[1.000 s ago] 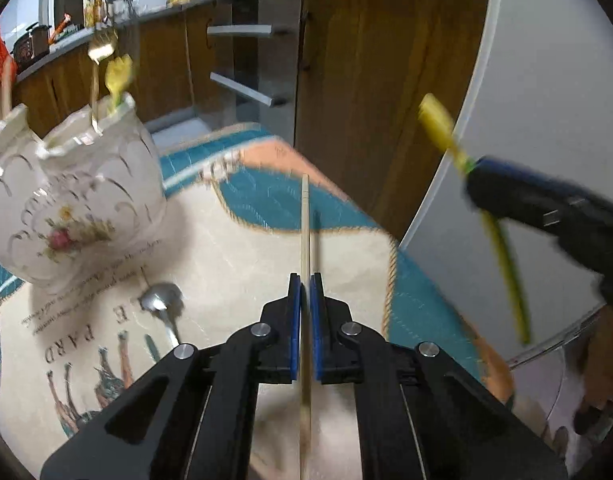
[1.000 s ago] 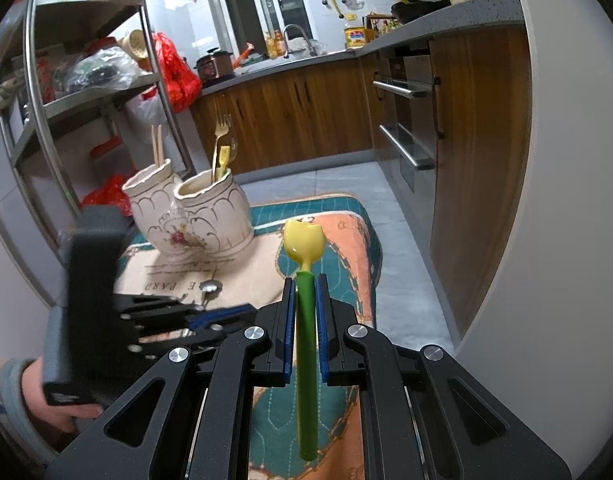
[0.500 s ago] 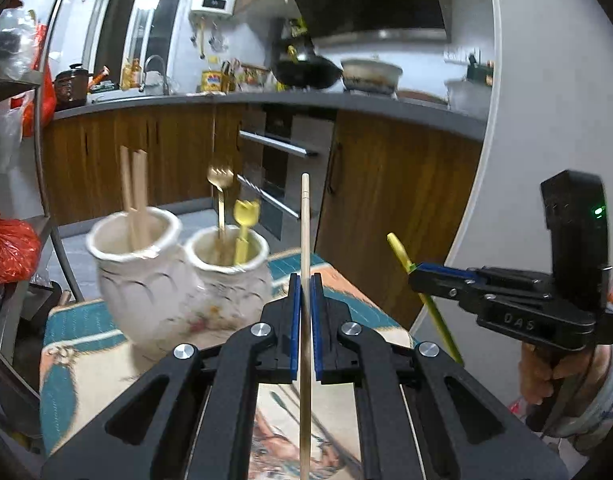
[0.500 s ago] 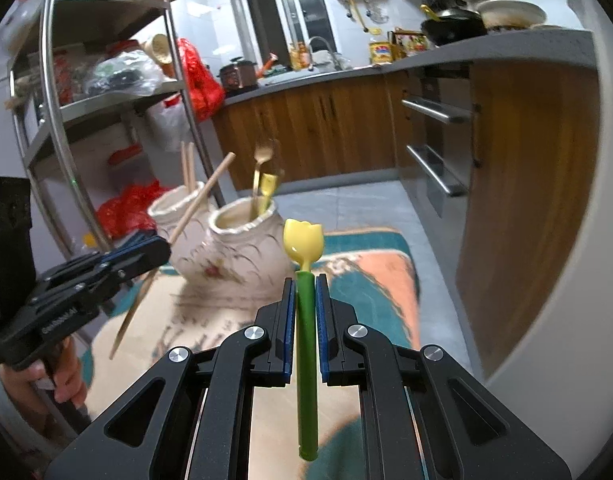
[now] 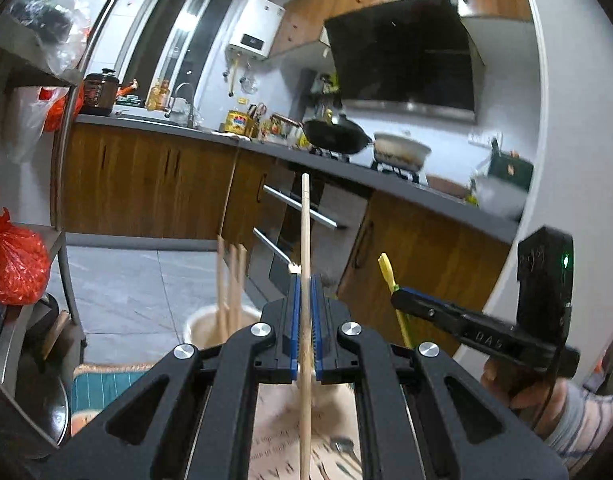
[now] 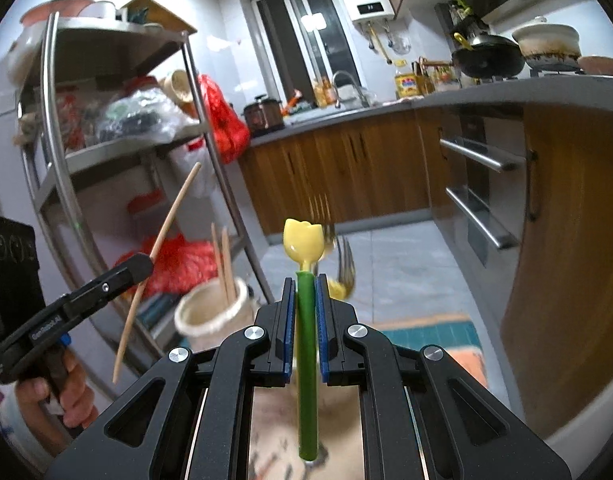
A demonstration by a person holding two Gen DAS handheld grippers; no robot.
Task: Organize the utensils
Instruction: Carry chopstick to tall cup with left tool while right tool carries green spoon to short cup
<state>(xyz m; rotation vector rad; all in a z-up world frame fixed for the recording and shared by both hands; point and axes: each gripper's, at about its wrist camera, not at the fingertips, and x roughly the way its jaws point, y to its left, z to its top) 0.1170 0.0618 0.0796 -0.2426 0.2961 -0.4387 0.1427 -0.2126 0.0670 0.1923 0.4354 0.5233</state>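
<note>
The left gripper pinches a wooden chopstick; the right gripper pinches a tulip-headed green utensil. Chopsticks already stand in the ceramic holder at lower left; both held pieces remain unplaced.

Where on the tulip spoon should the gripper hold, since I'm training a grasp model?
On the straight green stem of the tulip spoon, below the bulging yellow bowl, coming along its length with a pad on each flat side, as the right gripper does now: the stem is narrow and even.

Upright chopsticks crowd the holder mouth.
</note>
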